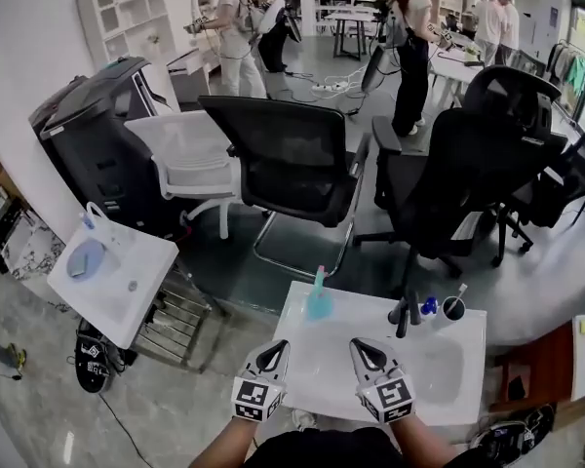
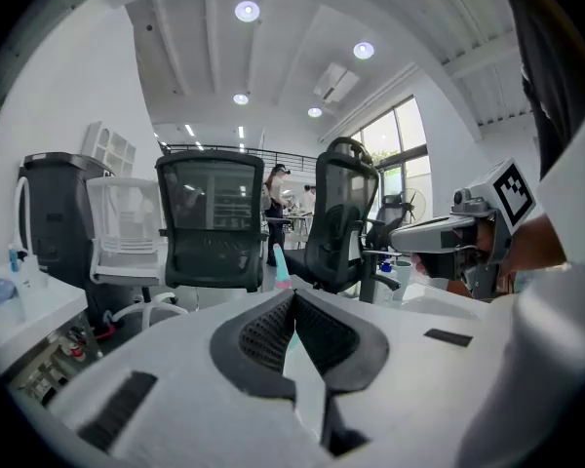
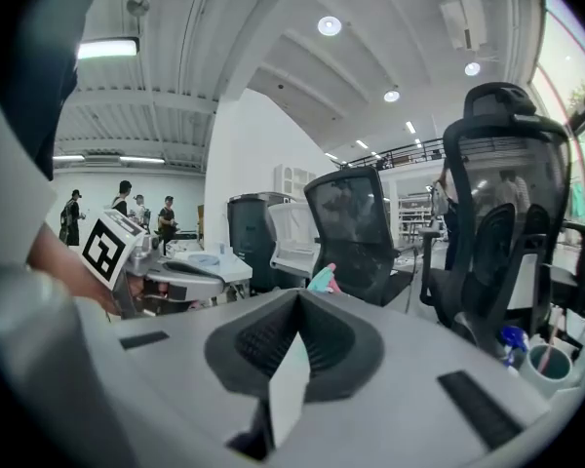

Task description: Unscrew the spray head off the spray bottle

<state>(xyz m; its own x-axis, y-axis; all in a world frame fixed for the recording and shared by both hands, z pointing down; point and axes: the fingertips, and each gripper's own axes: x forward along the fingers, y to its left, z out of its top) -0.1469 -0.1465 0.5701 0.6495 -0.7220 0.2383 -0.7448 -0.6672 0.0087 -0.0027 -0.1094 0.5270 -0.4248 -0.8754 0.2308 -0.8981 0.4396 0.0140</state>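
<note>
A teal spray bottle (image 1: 319, 300) with a pink-tipped spray head stands upright near the far left edge of the white table (image 1: 439, 378). It shows past the jaws in the left gripper view as the same bottle (image 2: 280, 267), and its head (image 3: 325, 279) peeks up in the right gripper view. My left gripper (image 1: 272, 356) hovers over the table's near left part, short of the bottle, jaws shut and empty. Beside it, my right gripper (image 1: 363, 352) is also shut and holds nothing. Both point toward the far edge.
A dark tool (image 1: 403, 312), a small blue-capped bottle (image 1: 428, 306) and a cup with a straw (image 1: 453, 307) stand at the table's far right. Black office chairs (image 1: 292, 164) crowd the floor beyond. A second white table (image 1: 112, 271) stands left. People stand in the background.
</note>
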